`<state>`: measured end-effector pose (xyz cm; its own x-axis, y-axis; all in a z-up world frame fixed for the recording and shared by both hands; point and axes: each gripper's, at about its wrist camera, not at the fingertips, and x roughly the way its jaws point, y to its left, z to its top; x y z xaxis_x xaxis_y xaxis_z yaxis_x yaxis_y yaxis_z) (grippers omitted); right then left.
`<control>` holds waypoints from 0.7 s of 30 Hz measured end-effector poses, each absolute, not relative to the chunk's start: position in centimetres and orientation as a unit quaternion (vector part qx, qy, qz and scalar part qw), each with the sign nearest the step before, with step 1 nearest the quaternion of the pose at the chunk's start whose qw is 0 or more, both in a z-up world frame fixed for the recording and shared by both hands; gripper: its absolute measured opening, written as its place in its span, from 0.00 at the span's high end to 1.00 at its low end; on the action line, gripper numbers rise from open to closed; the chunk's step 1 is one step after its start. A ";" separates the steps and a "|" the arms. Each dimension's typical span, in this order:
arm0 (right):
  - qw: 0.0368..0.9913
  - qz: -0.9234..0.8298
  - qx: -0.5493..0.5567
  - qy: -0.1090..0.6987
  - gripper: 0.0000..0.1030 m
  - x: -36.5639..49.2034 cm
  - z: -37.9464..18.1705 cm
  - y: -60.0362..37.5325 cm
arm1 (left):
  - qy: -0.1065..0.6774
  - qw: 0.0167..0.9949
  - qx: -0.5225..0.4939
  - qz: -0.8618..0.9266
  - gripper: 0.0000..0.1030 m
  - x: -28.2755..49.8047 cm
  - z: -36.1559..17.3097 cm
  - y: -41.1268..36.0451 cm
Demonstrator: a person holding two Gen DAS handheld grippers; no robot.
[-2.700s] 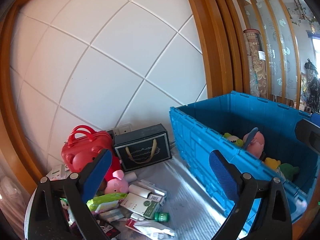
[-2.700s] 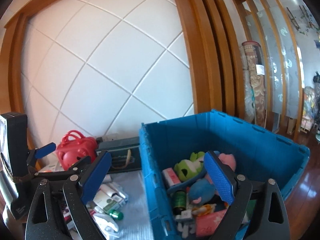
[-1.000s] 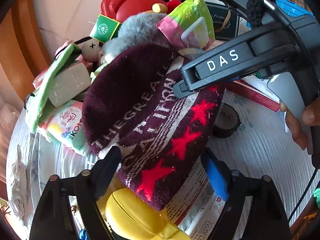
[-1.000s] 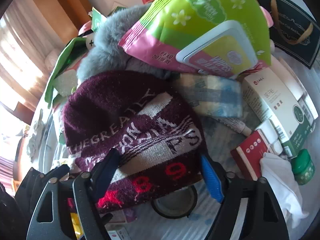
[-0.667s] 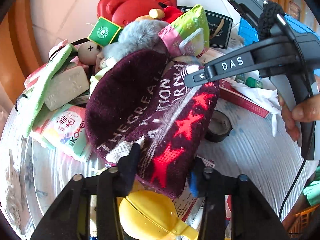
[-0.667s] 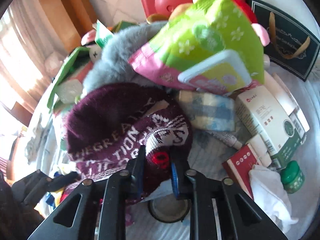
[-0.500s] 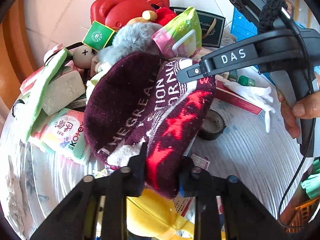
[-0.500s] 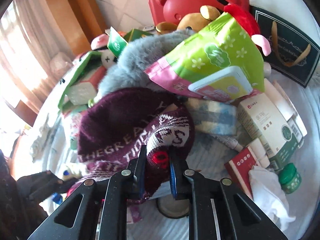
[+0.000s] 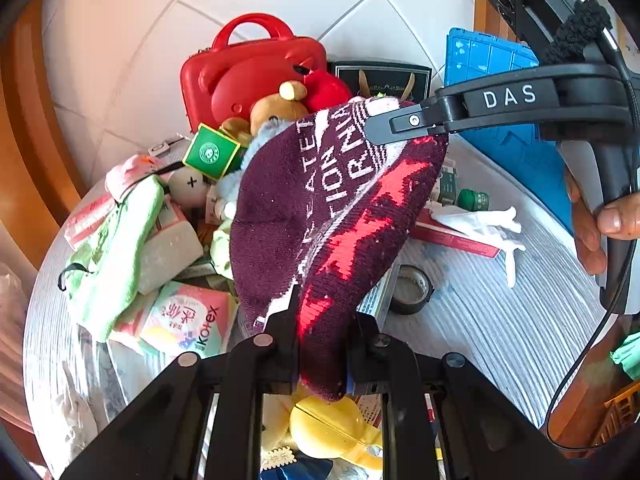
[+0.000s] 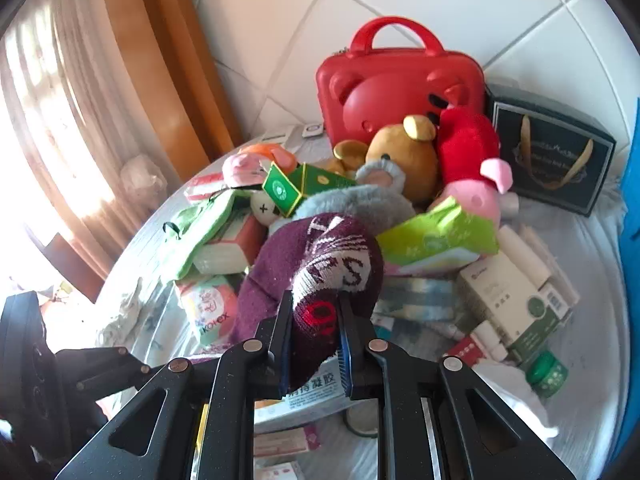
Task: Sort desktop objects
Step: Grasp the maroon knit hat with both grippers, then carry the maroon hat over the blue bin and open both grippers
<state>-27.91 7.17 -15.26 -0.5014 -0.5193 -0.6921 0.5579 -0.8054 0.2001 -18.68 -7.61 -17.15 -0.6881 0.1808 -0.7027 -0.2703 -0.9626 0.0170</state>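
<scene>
- A maroon knitted hat (image 9: pixel 320 216) is shown, patterned with white lettering bands and red star and numeral motifs; it is stretched between the two tools above the clutter on the bench (image 9: pixel 500 320).
- The left hand-held gripper (image 9: pixel 320 360) is closed on one edge of the hat's cuff, the knit being pinched between both fingers (a fold hangs below the pads).
- The right hand-held gripper (image 10: pixel 314 344) is likewise clamped on the opposite part of the cuff, where a red numeral is seen bulging between the blue pads (image 10: pixel 343 360).
- In the left wrist view, the right tool, marked "DAS", is seen reaching in from the right, its tip buried in the hat's upper rim; it is held by a bare hand (image 9: pixel 600 232).
- Beneath and behind the hat are seen a red bear-faced case (image 10: pixel 400 84), a brown plush bear (image 10: pixel 404 156), a green wipes packet (image 10: pixel 436 240), a dark gift box (image 10: pixel 552 156) and a roll of tape (image 9: pixel 410 290).
- A blue crate (image 9: pixel 504 120) is visible at the right of the bench.
- Compared with half a second earlier, the hat has been raised: it is now lifted off the grey fluffy item (image 10: pixel 356 204) on which it lay, and more of the pile behind it (bear, case) is exposed.
- Compared with one second earlier, both sets of fingers, then spread wide around the hat, have been closed on it.
</scene>
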 end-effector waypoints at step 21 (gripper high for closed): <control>0.153 -0.973 0.170 0.013 0.83 -20.4 3.9 21.0 | 0.119 0.268 -0.183 0.939 0.85 -20.9 -1.7 6.6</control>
